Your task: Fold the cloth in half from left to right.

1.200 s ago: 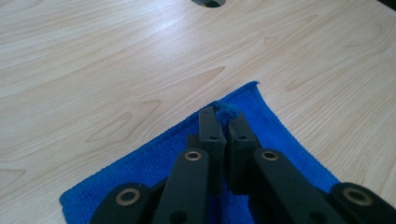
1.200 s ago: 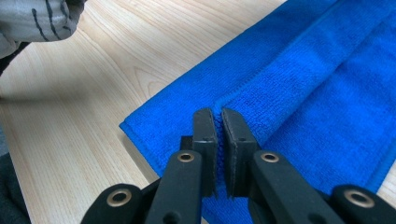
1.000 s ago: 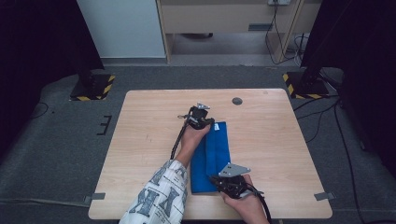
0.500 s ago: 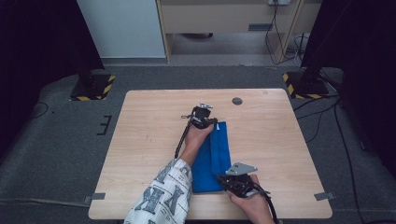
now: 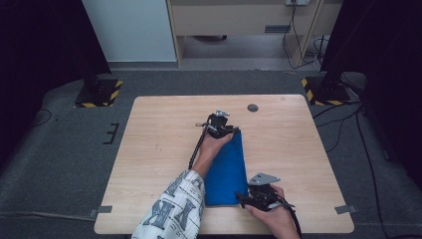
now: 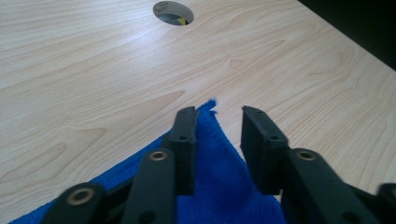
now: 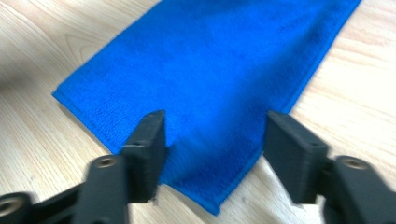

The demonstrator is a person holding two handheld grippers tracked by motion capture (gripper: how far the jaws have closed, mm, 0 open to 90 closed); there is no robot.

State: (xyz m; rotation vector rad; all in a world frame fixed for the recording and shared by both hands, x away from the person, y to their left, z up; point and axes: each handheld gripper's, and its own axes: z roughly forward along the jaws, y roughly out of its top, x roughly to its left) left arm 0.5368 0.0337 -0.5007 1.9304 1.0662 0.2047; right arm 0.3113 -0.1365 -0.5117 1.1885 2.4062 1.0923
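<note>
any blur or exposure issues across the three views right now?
High view: sharp, evenly lit table, both sides of the room black. Left gripper view: cloth fairly crisp, near tongs soft. Right gripper view: motion blur on tongs and cloth; no glare.

You have a blue cloth with a fuzzy, matt, terry-like weave and a stitched hem. It lies on your table of pale wood with a smooth, faintly satin finish and clear grain. Each tool, left and right, looks like matt black plastic with dull brass-coloured rivets. The floor around is grey, matt carpet.
</note>
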